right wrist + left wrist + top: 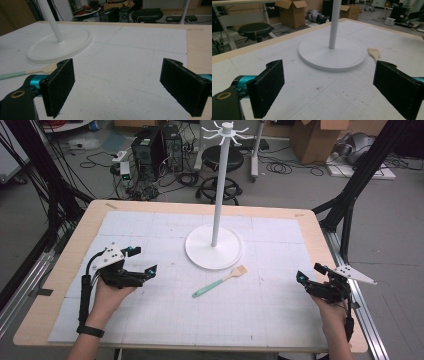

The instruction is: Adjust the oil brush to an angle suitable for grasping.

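Our two forearms come in at the bottom edge of the high view, and from there we read the scene across. At centre left of that frame the left gripper [141, 260] rests low over the white mat of the table [65, 270], its jaws spread wide with nothing between them. Moving right, the spatula [220, 281] lies flat just below the centre of the frame, touching no gripper. Its long axis runs on a diagonal: the mint-green handle end points to the lower left, the pale wooden blade to the upper right, close to the rim of the white stand's round base [214, 251]. At centre right the right gripper [309, 273] sits near the table's edge, jaws likewise wide apart and empty.

We judge the left gripper the better placed: the handle end lies a little nearer to it, to the right of its jaws. The right gripper view shows the handle at its left edge.
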Tool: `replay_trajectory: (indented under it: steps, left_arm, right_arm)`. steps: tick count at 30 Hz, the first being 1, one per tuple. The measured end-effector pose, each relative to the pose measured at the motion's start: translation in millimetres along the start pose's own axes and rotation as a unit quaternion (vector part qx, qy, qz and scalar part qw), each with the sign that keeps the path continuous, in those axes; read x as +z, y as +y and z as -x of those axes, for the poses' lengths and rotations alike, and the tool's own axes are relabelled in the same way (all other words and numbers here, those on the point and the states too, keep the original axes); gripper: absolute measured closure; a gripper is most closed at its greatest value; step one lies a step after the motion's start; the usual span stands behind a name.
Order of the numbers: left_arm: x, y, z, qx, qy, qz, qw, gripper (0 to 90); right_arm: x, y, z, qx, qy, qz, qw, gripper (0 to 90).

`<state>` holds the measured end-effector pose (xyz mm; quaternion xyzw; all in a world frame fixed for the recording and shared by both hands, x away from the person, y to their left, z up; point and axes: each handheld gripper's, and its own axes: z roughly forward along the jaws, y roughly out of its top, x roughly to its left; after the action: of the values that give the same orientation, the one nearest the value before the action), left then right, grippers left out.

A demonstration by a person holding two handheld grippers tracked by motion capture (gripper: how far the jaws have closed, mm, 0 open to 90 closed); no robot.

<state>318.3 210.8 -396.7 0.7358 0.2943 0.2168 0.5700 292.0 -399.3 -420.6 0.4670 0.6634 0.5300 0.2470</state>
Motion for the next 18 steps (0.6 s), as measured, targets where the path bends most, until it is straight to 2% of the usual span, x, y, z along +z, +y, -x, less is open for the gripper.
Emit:
replay_trajectory:
  steps: [2, 5, 10, 18]
  left_arm:
    - [6.0, 2.1, 4.8, 0.002, -0.008, -0.006, 0.9999, 10.6]
    - [14.5, 5.4, 10.7, -0.005, -0.025, -0.013, 0.9996, 10.6]
    - [32.9, 12.2, 21.8, -0.002, -0.044, -0.014, 0.999, 10.6]
    - [45.3, 12.8, 28.2, -0.002, -0.055, -0.022, 0.9982, 10.6]
  right_arm:
    - [-0.3, 0.0, -0.8, 0.005, 0.0, -0.003, 1.0, 11.6]
    - [0.5, -0.3, 0.2, 0.0, 0.001, -0.001, 1.0, 11.6]
    - [1.2, -0.4, -0.3, -0.001, 0.001, -0.001, 1.0, 11.6]
    - [2.0, -0.5, -0.5, 0.0, 0.001, -0.002, 1.0, 11.6]
